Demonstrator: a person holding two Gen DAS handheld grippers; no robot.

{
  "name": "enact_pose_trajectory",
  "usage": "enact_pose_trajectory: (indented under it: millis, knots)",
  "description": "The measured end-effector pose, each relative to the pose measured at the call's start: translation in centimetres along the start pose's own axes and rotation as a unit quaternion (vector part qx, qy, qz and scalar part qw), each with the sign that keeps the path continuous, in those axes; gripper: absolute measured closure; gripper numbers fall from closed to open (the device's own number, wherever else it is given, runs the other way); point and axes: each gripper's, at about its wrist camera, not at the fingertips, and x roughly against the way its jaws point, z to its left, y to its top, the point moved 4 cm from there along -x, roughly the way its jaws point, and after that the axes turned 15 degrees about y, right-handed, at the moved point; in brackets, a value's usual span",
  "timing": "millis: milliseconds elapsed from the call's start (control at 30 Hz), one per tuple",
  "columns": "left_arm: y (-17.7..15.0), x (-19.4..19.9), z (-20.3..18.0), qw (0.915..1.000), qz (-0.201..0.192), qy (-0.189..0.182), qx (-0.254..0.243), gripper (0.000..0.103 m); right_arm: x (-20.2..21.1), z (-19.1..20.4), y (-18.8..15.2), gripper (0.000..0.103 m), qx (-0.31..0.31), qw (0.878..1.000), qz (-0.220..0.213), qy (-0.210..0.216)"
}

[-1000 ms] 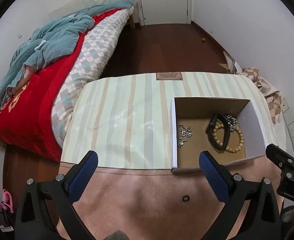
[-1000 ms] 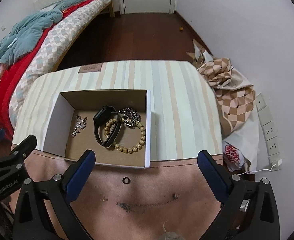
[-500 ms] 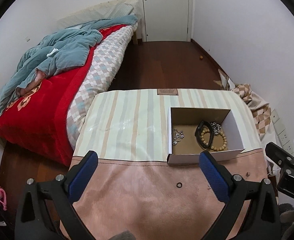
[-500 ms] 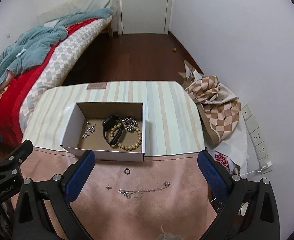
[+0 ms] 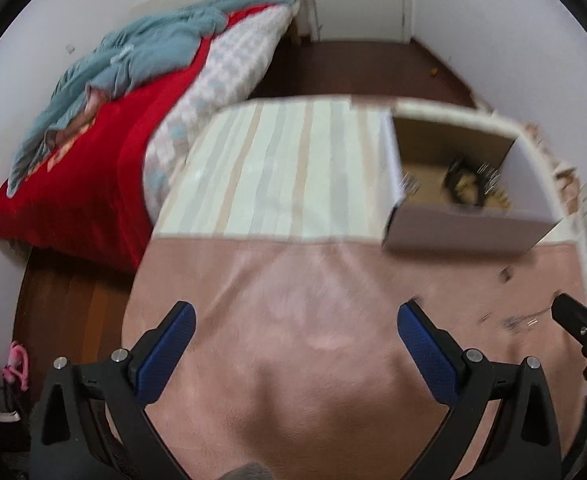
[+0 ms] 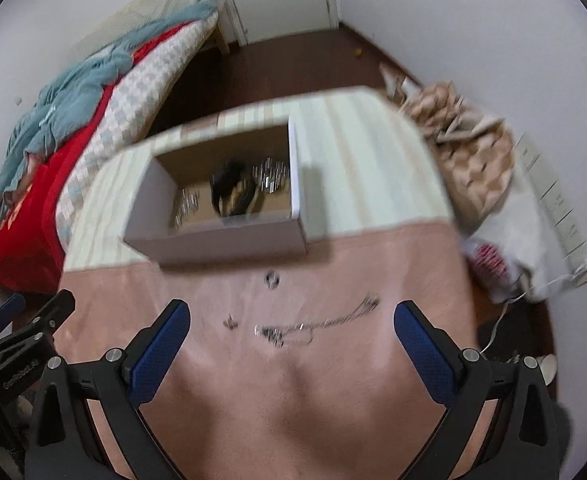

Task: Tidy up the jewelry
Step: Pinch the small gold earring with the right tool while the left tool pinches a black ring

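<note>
An open cardboard box (image 6: 229, 240) stands on the table and holds a black band (image 6: 229, 190), a bead bracelet and silver pieces. The box also shows in the left wrist view (image 5: 465, 232). On the pink cloth in front of it lie a small ring (image 6: 272, 280), a thin silver chain (image 6: 317, 326) and a tiny earring (image 6: 229, 323). My right gripper (image 6: 291, 344) is open and empty, just short of the chain. My left gripper (image 5: 297, 344) is open and empty over bare pink cloth, left of the jewelry. Both views are blurred.
A striped cloth (image 5: 277, 176) covers the table's far half. A bed with a red blanket (image 5: 73, 184) is at the left. A pile of checked fabric and a bag (image 6: 473, 152) lies on the floor at the right, near wall sockets.
Both grippers have pulled back from the box, then dropped lower toward the pink cloth. The chain and earring have come into the right view. Both stay open.
</note>
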Motion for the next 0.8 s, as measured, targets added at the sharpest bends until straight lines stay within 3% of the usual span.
enact_pose_trajectory:
  millis: [33, 167, 333, 433, 533, 567, 600, 667, 800]
  knots:
    - [-0.3, -0.7, 0.1, 1.0000, 0.006, 0.006, -0.003, 0.000, -1.3, 0.2, -0.8, 0.007, 0.009, 1.000, 0.003, 0.004]
    - [-1.3, -3.3, 0.6, 0.9992, 0.032, 0.024, -0.005, 0.000, -5.1, 1.1, -2.5, 0.053, 0.032, 0.999, 0.020, 0.026]
    - [-1.5, -5.0, 1.7, 0.9983, 0.051, 0.025, 0.007, 0.000, -7.0, 3.3, -3.1, 0.056, 0.073, 0.996, 0.017, 0.042]
    - [-1.5, -5.5, 1.8, 0.9981, 0.057, 0.024, 0.008, 0.000, -8.2, 4.1, -3.4, 0.057, 0.093, 0.995, 0.028, 0.021]
    - [-1.5, -5.4, 1.6, 0.9982, 0.057, 0.018, 0.005, 0.000, -8.8, 4.2, -3.6, 0.073, 0.106, 0.994, 0.029, -0.005]
    - [-1.4, -5.3, 1.4, 0.9983, 0.057, 0.016, 0.004, 0.000, -8.9, 4.3, -3.6, 0.080, 0.111, 0.993, 0.027, -0.013]
    - [-1.4, -5.2, 1.1, 0.9984, 0.056, 0.011, 0.003, 0.000, -8.9, 4.2, -3.7, 0.094, 0.114, 0.993, 0.026, -0.017]
    - [-1.1, -5.0, 0.3, 0.9987, 0.051, 0.007, -0.001, 0.000, -8.6, 3.6, -3.7, 0.094, 0.091, 0.996, 0.024, -0.001]
    - [-0.6, -3.9, -2.7, 0.9982, 0.048, -0.035, -0.011, 0.000, -6.3, 1.9, -2.6, 0.094, 0.037, 0.999, -0.007, 0.013]
